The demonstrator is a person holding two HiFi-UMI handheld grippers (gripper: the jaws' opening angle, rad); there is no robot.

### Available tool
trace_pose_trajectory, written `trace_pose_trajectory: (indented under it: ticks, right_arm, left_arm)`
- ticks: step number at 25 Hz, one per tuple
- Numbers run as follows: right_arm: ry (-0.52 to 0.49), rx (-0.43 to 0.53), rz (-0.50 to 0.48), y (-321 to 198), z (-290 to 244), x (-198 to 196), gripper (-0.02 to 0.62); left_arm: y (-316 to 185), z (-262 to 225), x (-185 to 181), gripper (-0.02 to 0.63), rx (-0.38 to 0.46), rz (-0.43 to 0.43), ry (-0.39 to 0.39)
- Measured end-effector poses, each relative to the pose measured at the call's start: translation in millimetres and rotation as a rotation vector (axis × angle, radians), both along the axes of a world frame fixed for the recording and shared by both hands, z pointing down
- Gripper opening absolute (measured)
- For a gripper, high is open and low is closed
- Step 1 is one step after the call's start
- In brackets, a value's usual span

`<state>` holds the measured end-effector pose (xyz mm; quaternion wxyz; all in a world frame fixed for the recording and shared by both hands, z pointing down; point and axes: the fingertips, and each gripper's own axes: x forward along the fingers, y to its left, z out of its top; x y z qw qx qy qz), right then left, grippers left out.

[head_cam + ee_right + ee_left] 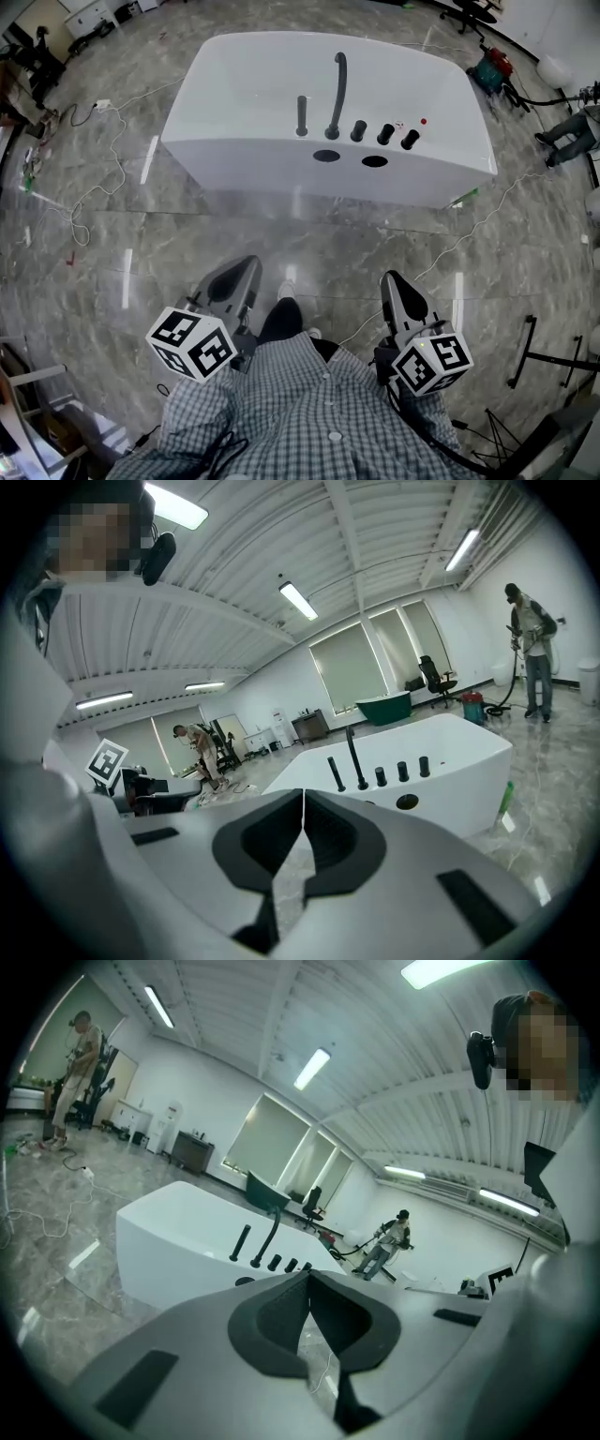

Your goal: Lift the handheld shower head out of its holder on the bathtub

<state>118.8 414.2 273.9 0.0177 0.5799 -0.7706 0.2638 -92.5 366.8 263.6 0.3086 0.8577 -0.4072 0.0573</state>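
**A:** What lay furthest left?

**B:** A white cable (94, 183) trailed over the marble floor (309, 239), off the left end of the bathtub (281, 66).

**A:** And the left gripper?

**B:** The left gripper (251, 266) was held low in front of the person's checked shirt (300, 403), pointing toward the tub and well apart from it. Its fingers (272, 1321) met at the tips with nothing between them (its own view showed only floor through the gap behind the tips).

**A:** Where was the shower head?

**B:** The handheld shower head (302, 112), a short black rod, stood upright in its holder (302, 134) on the tub's near edge, at the left end of the fittings. Just right of it rose a tall curved spout (337, 89). Three black knobs (385, 134) followed in a row along the same edge, and two dark round openings (326, 156) sat below them.

**A:** And the right gripper?

**B:** The right gripper (390, 278) was level with the left one, also facing the tub and well short of it. Its fingers (342, 841) were closed tip to tip and empty.

**A:** Anything beyond it?

**B:** A red canister (494, 64) stood near the tub's far right corner, and another person (567, 136) was at the floor's right edge.
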Motion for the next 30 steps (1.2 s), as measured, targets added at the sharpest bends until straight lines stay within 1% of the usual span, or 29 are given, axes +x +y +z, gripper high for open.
trace_pose_trajectory:
  ticks: [11, 16, 21, 30]
  right_arm:
    - [0.026, -0.004, -0.018, -99, -2, -43, 0.018]
    - [0.038, -0.014, 0.003, -134, -3, -56, 0.018]
    - [0.051, -0.026, 0.027, -156, -4, -65, 0.018]
    - [0.05, -0.06, 0.027, -175, 11, -76, 0.018]
  left_arm:
    - [-94, 4, -35, 0.009, -0.016, 0.018, 0.013]
    - [-132, 10, -45, 0.009, -0.029, 0.043, 0.02]
    - [-155, 11, -52, 0.009, -0.033, 0.075, 0.021]
    - [-175, 26, -73, 0.009, -0.06, 0.048, 0.019]
